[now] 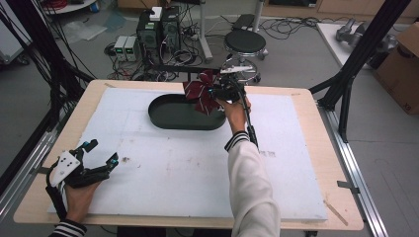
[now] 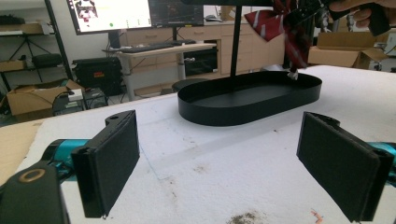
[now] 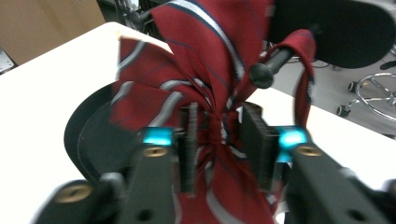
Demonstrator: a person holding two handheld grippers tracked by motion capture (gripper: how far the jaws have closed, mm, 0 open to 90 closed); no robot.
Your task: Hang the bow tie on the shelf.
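With our right tool (image 3: 217,140) clamped on the red striped bow tie (image 1: 201,92), held above the black oval tray (image 1: 170,117) near the surface's far edge, we judge release into it comes next, while our left tool (image 1: 99,157) rests open near the front-left corner.

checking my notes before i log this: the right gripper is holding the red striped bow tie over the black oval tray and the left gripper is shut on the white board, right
One thing is wrong: the left gripper is open, its jaws spread wide apart with nothing between them, as the left gripper view shows. The rest stands: the right gripper is clamped on the red striped bow tie, held over the black oval tray.
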